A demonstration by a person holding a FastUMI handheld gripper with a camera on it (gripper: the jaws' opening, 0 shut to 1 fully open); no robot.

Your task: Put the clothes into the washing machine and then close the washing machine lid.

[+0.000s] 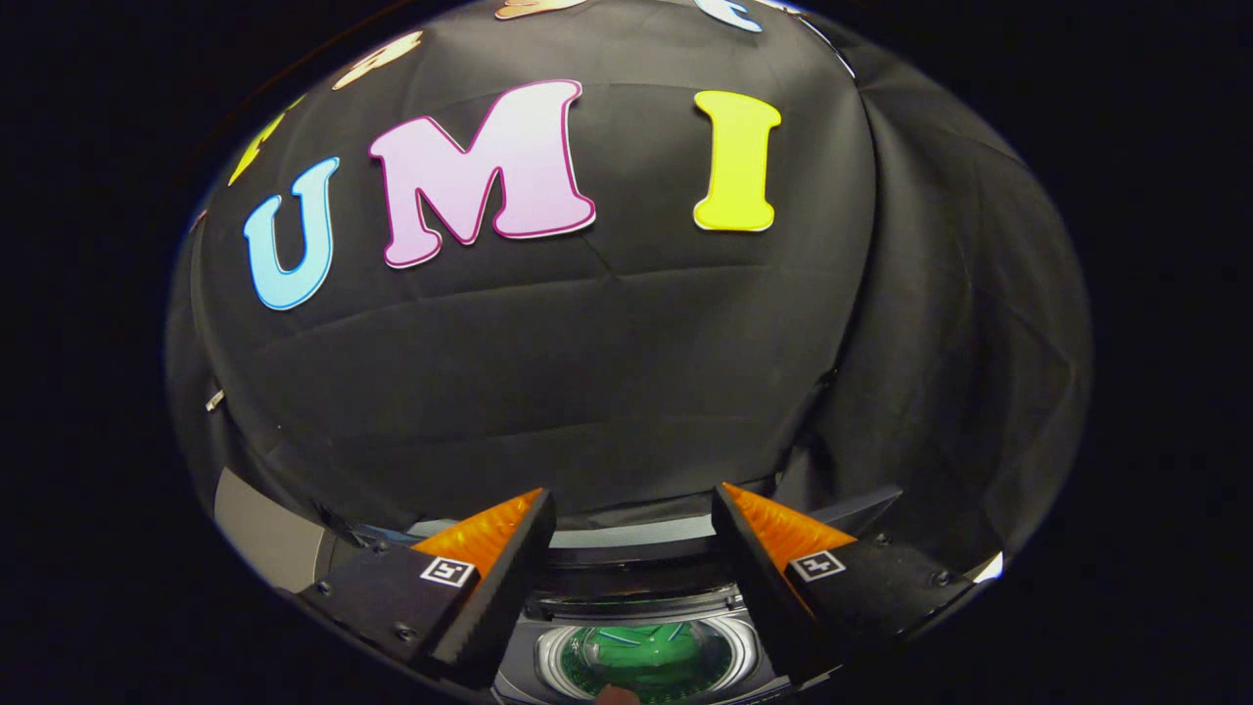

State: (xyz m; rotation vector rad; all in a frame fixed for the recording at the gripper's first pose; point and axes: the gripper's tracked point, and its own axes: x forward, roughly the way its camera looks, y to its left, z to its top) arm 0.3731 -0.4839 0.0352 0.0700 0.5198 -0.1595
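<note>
My gripper (631, 514) is open, its two orange-and-black fingers (489, 543) spread wide with nothing between them. It is held high, looking at the booth wall. Below and between the fingers lies the washing machine (626, 602), seen from above. Its round drum opening (648, 658) has a silvery rim, and something green with light streaks lies inside the drum. A dark raised part of the machine, possibly the lifted lid (636, 568), stands just behind the opening; I cannot tell for sure.
Black cloth covers the wall ahead and folds round to the right. A grey surface (259, 534) shows beyond the left finger. A small reddish-brown thing (617, 695) peeks in just below the drum opening.
</note>
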